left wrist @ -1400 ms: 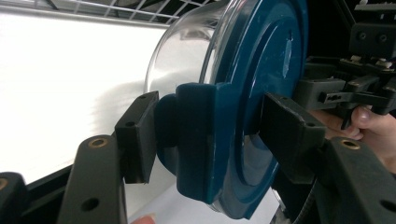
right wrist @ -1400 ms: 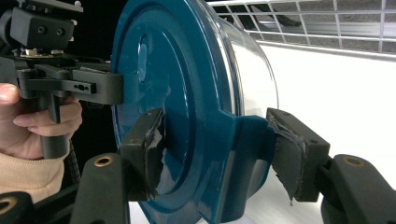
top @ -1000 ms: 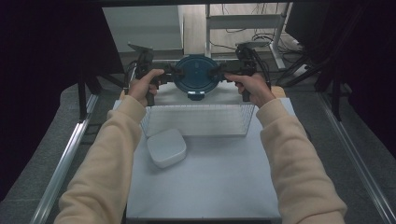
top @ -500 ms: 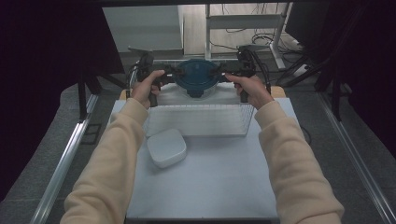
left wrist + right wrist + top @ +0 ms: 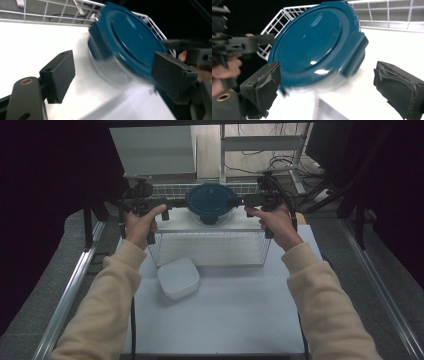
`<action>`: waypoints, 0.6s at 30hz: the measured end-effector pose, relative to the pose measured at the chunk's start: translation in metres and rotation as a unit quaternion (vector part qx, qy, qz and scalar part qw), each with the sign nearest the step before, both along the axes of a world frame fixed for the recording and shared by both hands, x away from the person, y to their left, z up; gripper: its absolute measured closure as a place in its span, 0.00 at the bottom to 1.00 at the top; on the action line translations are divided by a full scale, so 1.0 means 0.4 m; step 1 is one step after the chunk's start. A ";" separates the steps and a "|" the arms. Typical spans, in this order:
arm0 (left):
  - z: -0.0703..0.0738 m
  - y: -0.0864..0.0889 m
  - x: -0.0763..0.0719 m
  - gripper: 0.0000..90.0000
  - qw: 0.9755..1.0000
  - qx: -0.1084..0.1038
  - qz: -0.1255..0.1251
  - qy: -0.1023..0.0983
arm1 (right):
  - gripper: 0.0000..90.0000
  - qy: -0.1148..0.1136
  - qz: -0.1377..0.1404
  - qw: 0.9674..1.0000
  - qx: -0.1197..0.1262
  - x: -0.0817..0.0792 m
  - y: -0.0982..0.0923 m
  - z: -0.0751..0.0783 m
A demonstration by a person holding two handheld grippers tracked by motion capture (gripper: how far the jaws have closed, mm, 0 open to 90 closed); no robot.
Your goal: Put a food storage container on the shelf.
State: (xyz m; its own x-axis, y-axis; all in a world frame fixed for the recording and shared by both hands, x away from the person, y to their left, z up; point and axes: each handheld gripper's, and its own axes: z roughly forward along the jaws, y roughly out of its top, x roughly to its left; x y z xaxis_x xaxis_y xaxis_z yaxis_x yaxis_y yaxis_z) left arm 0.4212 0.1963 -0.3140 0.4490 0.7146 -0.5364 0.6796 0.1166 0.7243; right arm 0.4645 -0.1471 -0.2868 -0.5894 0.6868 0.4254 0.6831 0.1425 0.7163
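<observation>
Blue-lidded container (image 5: 210, 204) sits between both open grippers.

Dim surroundings, glaring white table (motion-blurred close-ups).

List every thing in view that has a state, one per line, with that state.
Bowl: lid on, clips down, sitting on top of the rack.
Rack: upright on the table.
White box: lid on, beside the rack.
Left gripper: just opened, off the bowl.
Right gripper: just opened, off the bowl.

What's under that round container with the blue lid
The round container sits on a white platform inside the wire basket. Its blue lid hides whatever is inside.
</observation>
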 end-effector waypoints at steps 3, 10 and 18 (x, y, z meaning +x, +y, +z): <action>-0.014 0.005 -0.062 0.23 0.999 0.020 -0.022 -0.016 | 0.09 -0.041 0.007 0.999 -0.020 -0.061 -0.023 0.001; -0.093 -0.001 -0.213 0.25 0.996 0.062 -0.039 -0.044 | 0.13 -0.081 0.014 0.996 -0.042 -0.198 -0.078 -0.053; -0.204 0.007 -0.342 0.26 0.996 0.066 -0.055 -0.040 | 0.16 -0.098 0.033 0.993 -0.053 -0.343 -0.129 -0.144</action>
